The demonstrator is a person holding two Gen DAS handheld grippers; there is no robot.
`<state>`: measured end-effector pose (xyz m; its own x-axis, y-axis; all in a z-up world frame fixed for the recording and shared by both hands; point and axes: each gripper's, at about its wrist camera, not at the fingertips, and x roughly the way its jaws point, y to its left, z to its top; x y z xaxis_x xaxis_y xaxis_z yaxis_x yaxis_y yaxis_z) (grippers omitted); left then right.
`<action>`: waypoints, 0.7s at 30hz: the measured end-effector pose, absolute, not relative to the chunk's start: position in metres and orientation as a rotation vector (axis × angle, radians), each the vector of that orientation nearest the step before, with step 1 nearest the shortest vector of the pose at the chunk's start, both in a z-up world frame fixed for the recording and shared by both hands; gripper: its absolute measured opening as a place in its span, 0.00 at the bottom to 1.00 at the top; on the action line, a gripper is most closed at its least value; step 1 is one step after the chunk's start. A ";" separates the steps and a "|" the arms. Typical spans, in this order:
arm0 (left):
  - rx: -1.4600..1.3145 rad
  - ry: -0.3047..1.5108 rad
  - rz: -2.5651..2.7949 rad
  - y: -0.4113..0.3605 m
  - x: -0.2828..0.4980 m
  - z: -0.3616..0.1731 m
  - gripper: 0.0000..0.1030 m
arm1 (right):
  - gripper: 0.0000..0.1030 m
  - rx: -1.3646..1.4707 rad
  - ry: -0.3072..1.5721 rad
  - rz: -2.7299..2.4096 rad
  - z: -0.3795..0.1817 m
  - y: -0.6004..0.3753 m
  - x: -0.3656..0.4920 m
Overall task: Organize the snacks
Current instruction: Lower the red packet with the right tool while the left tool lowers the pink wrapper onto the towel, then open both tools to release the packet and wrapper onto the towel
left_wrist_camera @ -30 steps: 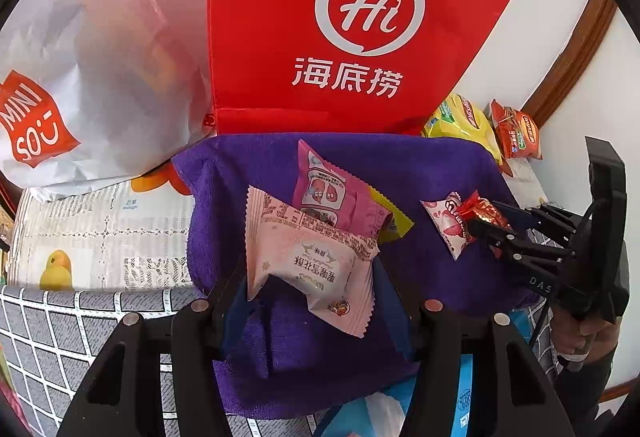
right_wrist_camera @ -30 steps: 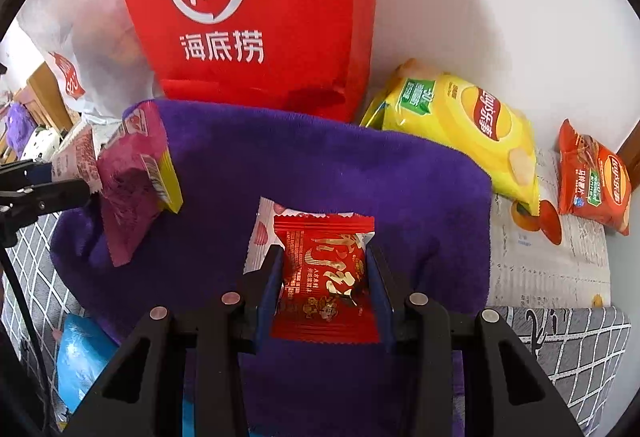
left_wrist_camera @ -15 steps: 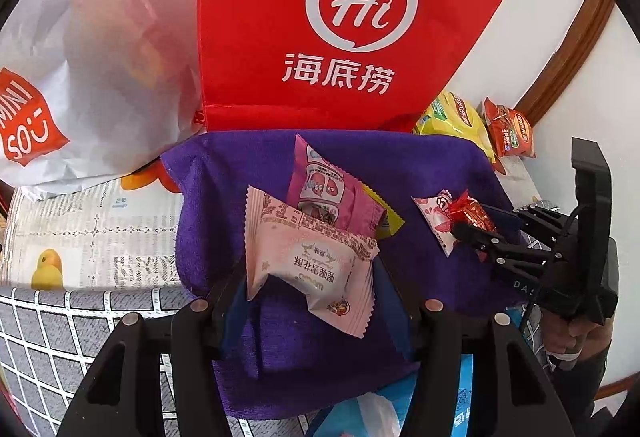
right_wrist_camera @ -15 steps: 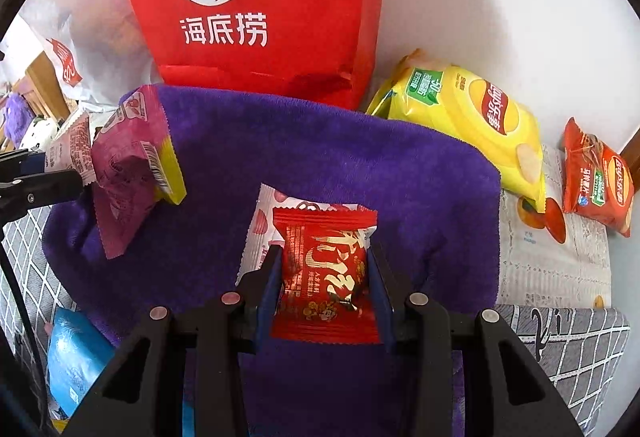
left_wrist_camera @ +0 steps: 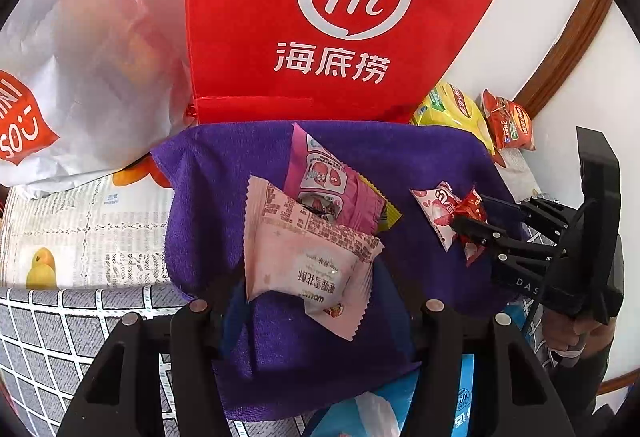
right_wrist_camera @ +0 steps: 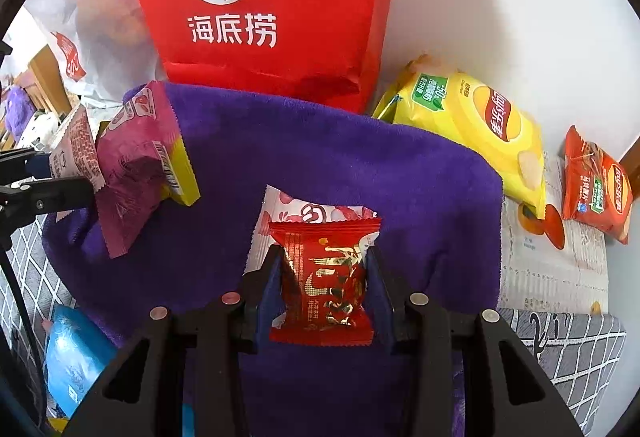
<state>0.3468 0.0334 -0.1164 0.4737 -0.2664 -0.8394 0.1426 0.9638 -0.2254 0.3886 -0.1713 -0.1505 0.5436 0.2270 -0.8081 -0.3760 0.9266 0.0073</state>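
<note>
Purple towel point(right_wrist_camera: 320, 157) below; left fingers point(left_wrist_camera: 224, 301) pinch pink packet point(left_wrist_camera: 304, 261), right fingers point(right_wrist_camera: 276, 277) clamp red candy point(right_wrist_camera: 324, 281).

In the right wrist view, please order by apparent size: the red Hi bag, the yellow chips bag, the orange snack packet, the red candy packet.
1. red Hi bag
2. yellow chips bag
3. red candy packet and orange snack packet look alike; the candy, held in the jaws, is nearest the camera, so unranked.

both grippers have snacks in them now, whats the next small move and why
Probably carry the right gripper, shut on the red candy packet, forward toward the red bag standing behind the purple towel. The left gripper already holds the pink snack packets, so neither can pick more.
</note>
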 end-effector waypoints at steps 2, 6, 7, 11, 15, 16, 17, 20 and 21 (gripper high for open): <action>-0.125 1.053 -0.251 0.033 0.347 -0.118 0.55 | 0.42 -0.166 0.926 0.363 -0.149 -0.173 0.388; -0.122 1.066 -0.249 0.030 0.350 -0.123 0.55 | 0.49 -0.159 0.909 0.366 -0.144 -0.175 0.388; -0.121 1.066 -0.251 0.029 0.350 -0.123 0.54 | 0.49 -0.158 0.903 0.369 -0.142 -0.175 0.387; -0.115 1.061 -0.254 0.028 0.350 -0.122 0.54 | 0.50 -0.133 0.874 0.373 -0.133 -0.176 0.384; -0.115 1.058 -0.262 0.028 0.349 -0.120 0.54 | 0.50 -0.128 0.850 0.372 -0.127 -0.177 0.382; -0.114 1.058 -0.264 0.027 0.349 -0.120 0.55 | 0.50 -0.126 0.845 0.372 -0.126 -0.176 0.382; -0.116 1.059 -0.270 0.027 0.349 -0.119 0.55 | 0.50 -0.124 0.841 0.373 -0.124 -0.177 0.381; -0.127 1.067 -0.295 0.026 0.348 -0.115 0.65 | 0.50 -0.111 0.826 0.368 -0.117 -0.179 0.378; -0.130 1.069 -0.298 0.026 0.347 -0.114 0.67 | 0.50 -0.106 0.823 0.364 -0.115 -0.179 0.377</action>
<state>0.3475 0.0263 -0.1142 0.4459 -0.3026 -0.8424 0.1773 0.9523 -0.2482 0.3767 -0.1794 -0.1153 0.6221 0.2753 -0.7330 -0.3571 0.9329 0.0473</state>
